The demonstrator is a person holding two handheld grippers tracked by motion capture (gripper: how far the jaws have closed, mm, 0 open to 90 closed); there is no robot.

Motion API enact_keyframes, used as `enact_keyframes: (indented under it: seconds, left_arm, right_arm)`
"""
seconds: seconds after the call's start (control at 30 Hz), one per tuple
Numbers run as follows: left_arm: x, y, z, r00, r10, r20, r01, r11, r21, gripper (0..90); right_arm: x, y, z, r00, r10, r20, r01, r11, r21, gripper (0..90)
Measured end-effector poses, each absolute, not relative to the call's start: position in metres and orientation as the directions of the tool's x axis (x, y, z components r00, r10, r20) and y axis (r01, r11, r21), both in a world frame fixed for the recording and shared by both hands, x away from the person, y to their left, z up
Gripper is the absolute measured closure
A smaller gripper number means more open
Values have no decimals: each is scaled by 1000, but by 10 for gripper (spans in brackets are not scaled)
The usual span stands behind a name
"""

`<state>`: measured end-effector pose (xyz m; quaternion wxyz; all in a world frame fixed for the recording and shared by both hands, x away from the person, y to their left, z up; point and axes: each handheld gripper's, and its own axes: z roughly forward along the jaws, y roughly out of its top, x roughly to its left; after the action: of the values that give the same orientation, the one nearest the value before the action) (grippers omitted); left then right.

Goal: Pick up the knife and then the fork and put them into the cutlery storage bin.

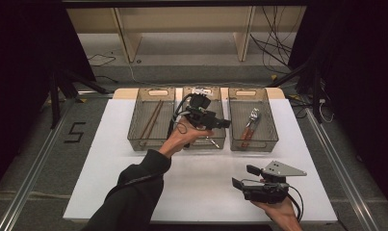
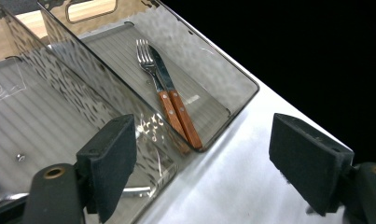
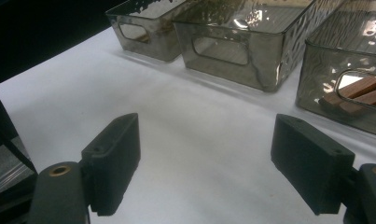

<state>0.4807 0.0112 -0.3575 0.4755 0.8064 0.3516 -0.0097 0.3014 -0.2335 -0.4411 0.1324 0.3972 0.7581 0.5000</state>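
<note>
left gripper (image 1: 224, 123) spread, empty, over middle bin (image 1: 219, 144) near table's (image 1: 109, 159) far edge | right gripper (image 1: 243, 176) spread, empty, near front-right corner | fork (image 2: 147, 59) and knife (image 2: 169, 88) in right bin (image 1: 272, 140) | my call: lift clear of bin walls before swinging back.

Wood-handled fork (image 2: 150, 70) and knife (image 2: 174, 95) in right bin (image 2: 232, 88)

Left gripper (image 1: 224, 123) was black and boxy, with a looped black cable along the wrist. Its jaws were flat black pads, a brass-ringed hole at each base. Left arm wore a dark long sleeve (image 1: 134, 190). Right gripper (image 1: 243, 176) was black too, topped by a grey three-cornered plate with small holes, cable trailing.
</note>
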Motion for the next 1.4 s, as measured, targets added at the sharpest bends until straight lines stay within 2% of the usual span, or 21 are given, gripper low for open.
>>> enact_keyframes:
  seconds: [0.9,1.23,1.4]
  left_arm:
    - [406,122,-390,750,583,-314,531,-247,810,186]
    - [375,145,-405,759,597,-259,490,-263,831,179]
    - [361,160,-416,749,608,-262,488,-238,840,177]
  right_arm:
    - [303,-234,-444,-646,735,204,476,180,861,247]
    - [302,-229,-442,-653,732,193,466,187,865,246]
    - [301,-230,-443,-649,736,195,469,185,863,246]
